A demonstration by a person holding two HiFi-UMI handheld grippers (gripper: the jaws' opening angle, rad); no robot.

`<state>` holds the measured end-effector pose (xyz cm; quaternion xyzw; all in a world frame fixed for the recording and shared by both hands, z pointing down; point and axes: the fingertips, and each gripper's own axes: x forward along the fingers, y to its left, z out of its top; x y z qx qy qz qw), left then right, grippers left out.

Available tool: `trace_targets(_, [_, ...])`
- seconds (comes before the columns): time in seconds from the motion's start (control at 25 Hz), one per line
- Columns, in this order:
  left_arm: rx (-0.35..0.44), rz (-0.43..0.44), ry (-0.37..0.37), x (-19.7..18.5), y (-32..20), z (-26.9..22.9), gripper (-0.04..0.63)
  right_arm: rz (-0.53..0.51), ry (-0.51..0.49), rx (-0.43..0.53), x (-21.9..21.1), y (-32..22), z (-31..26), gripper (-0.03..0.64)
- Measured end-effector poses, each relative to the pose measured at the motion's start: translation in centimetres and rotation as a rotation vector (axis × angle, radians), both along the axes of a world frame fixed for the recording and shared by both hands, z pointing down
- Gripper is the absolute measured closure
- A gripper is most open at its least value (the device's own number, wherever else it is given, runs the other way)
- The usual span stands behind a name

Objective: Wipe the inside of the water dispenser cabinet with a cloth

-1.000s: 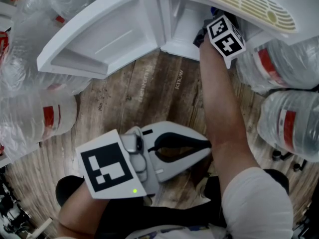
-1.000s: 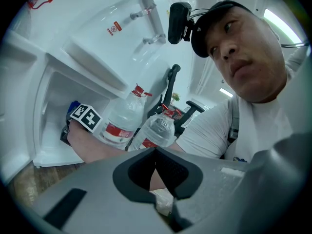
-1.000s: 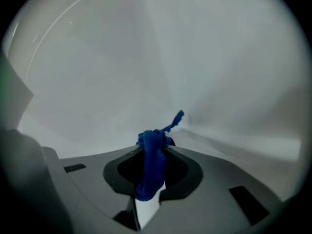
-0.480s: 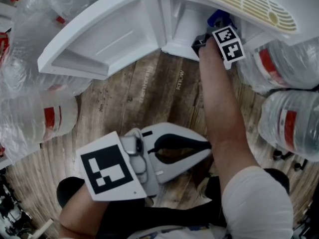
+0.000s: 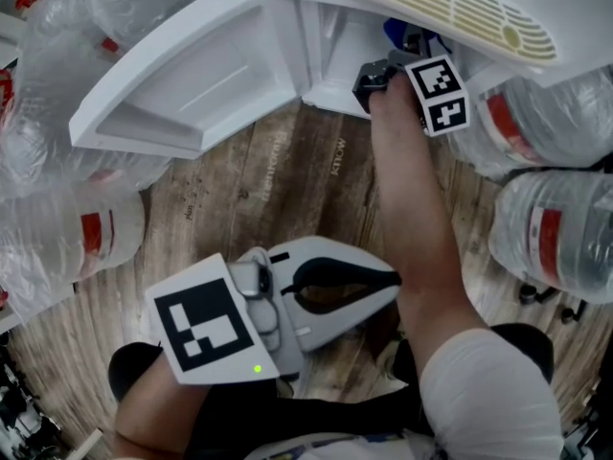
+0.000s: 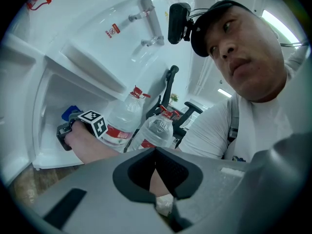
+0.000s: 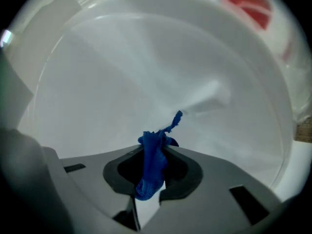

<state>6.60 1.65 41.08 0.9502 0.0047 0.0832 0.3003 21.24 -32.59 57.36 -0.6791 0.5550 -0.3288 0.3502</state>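
- Head view: right claw (image 5: 407, 51) reaches into the open white cabinet (image 5: 335, 51) of the dispenser. Its marker cube (image 5: 441, 94) sits just outside the opening. A bit of blue cloth (image 5: 395, 31) shows at the claw's tip, inside the compartment.
- Same view: cabinet door (image 5: 192, 80) is swung wide to the left. Water bottles (image 5: 551, 233) crowd both sides on the wood floor (image 5: 287, 180).
- Left claw (image 5: 391, 282) hangs low near the person's body, well apart from the cabinet, clenched w/ nothing in it.
- Left gripper view: left claw (image 6: 156, 152) has its jaws meeting at the tips. Only the hollow behind them gapes, and no object sits there. Beyond it, the right claw (image 6: 68, 126) and cloth (image 6: 70, 112) are in the lower compartment, w/ bottles just beside.
- Right gripper view: right claw (image 7: 157, 147) is clamped on the cloth (image 7: 153, 162), a bunched wad pinched btwn the jaws. A frayed end pokes fwd toward the white inner wall (image 7: 146, 67). Can't tell if the cloth touches the wall.
- Step, as I judge it: a wiping pass inside the cabinet. How much is covered can't be read.
- Next move prob calls for pressing the wad onto the wall, then sweeping across wall, base & corners.
- Grip needs to be firm, since little cloth sticks out. If it slips back, the bare jaws may scrape the plastic.
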Motion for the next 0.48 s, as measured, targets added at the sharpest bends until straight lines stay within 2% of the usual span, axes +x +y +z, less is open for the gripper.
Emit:
trace_targets(0.24, [-0.005,0.01,0.033,0.1,0.0,-1.1,0.592,0.028,-0.015,0.093,0.8,0.7,-5.1,0.549])
trace_targets(0.48, [0.001,0.015,0.071,0.0,0.0,-2.3,0.592,0.143,-0.043,0.142,3.6,2.1,-6.3,0.549])
